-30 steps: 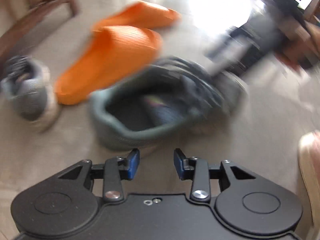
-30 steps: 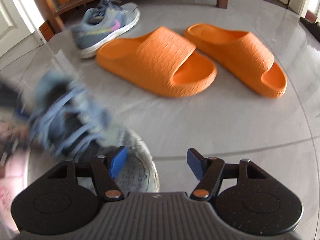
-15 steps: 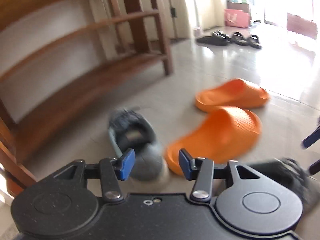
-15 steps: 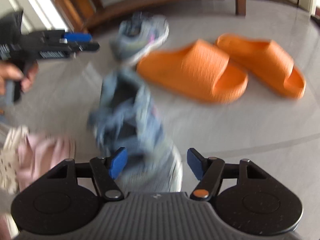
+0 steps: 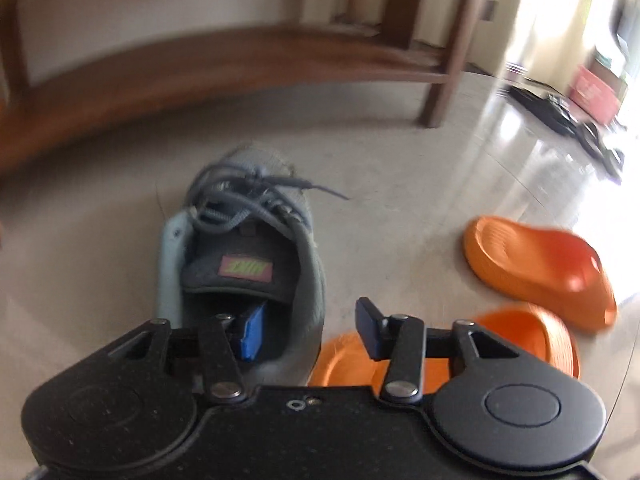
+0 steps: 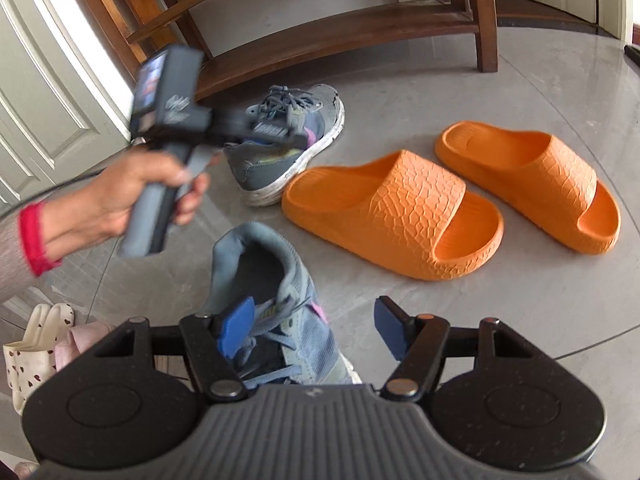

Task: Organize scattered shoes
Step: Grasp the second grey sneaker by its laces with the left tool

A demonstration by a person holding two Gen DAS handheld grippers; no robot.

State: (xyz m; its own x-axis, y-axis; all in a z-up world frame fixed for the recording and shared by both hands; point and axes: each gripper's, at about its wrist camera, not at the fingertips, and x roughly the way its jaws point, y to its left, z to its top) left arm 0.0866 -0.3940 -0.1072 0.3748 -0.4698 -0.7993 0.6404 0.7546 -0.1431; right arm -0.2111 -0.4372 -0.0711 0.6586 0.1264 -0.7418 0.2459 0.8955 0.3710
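Since the earlier frames the left gripper (image 5: 308,326) has swung away from the near grey sneaker (image 6: 280,304) and across to the far grey sneaker (image 5: 240,256), which lies on the floor (image 6: 400,308) in front of the wooden shoe rack (image 6: 340,36). Its jaws are closing, one blue finger inside the shoe's opening and the other outside the collar wall; whether the pads press yet cannot be told. From the right wrist view a hand (image 6: 120,200) grips that tool's handle. The right gripper (image 6: 314,332) hangs with jaws apart over the near sneaker, gripping nothing. Two orange slides (image 6: 400,216) sit side by side just right of the sneakers
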